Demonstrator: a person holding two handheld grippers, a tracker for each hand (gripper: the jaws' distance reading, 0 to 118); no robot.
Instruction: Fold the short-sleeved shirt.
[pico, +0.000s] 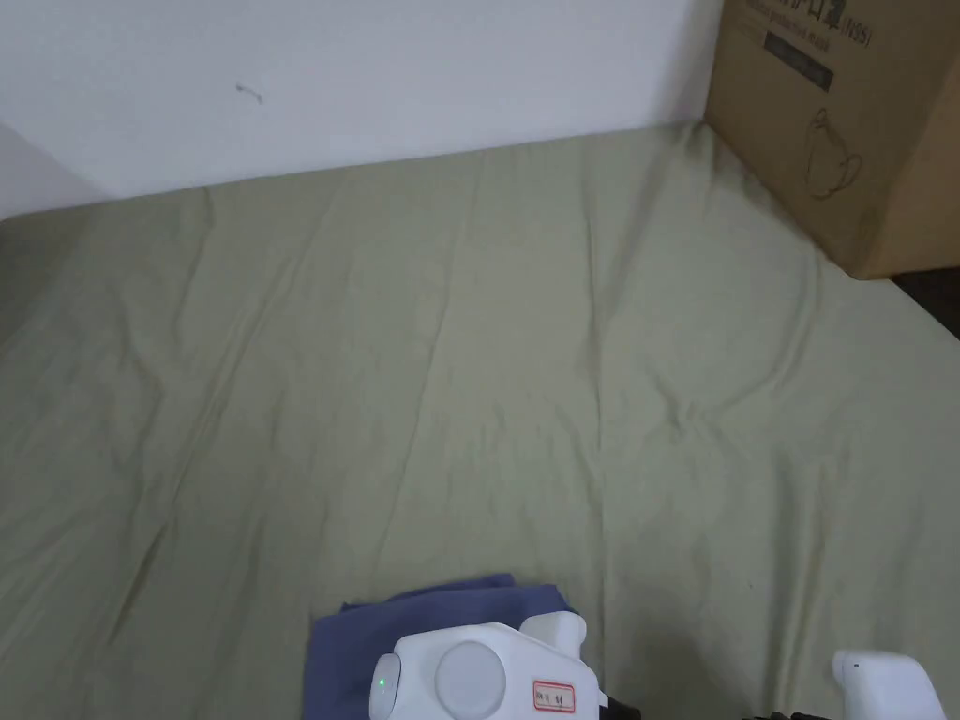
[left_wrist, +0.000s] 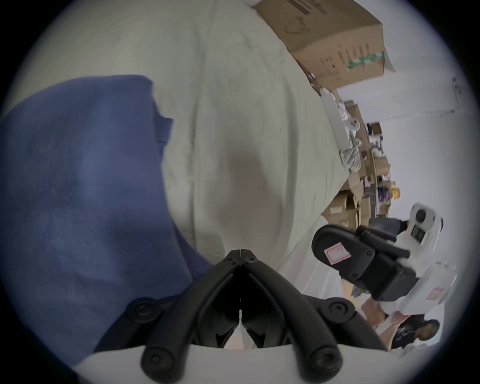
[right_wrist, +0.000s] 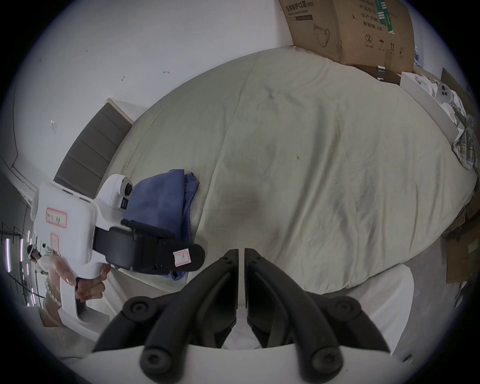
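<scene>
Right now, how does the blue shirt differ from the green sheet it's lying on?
The blue shirt is bunched into a small, layered bundle; the green sheet is spread wide in a single layer. The shirt sits at the bed's near edge by the left gripper, while the sheet reaches the cardboard box. Both are soft cloth.

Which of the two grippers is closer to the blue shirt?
Left. The left gripper hangs right beside the blue shirt; the right gripper sits farther off over the bed's near edge.

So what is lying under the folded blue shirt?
The blue shirt rests on the pale green bedsheet, near its front edge. The sheet shows all around it. Anything directly beneath the shirt is covered, so I cannot tell.
</scene>
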